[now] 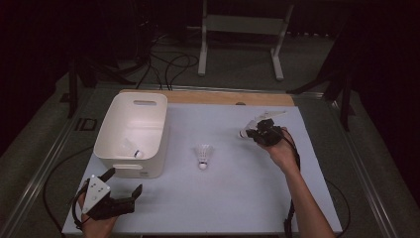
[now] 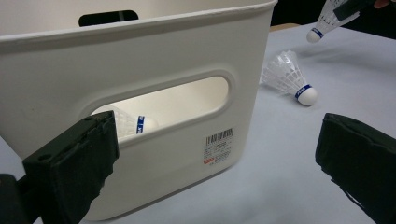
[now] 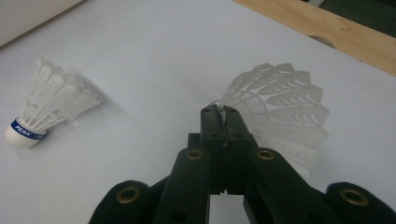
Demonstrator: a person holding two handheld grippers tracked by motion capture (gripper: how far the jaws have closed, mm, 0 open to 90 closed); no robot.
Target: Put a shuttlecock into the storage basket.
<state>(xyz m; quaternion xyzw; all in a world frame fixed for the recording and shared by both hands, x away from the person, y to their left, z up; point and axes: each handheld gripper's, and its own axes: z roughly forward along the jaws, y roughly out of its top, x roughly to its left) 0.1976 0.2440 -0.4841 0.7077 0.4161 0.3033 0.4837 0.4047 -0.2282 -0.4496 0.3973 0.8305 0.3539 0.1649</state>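
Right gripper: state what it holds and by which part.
The right gripper is shut on a white shuttlecock, pinching the edge of its feathered skirt, with the cork end hanging free above the table. The left gripper is open, holding nothing.

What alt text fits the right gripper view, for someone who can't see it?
The right gripper is shut on the skirt of a white shuttlecock above a pale table. A second shuttlecock with a blue band lies on its side at the left.
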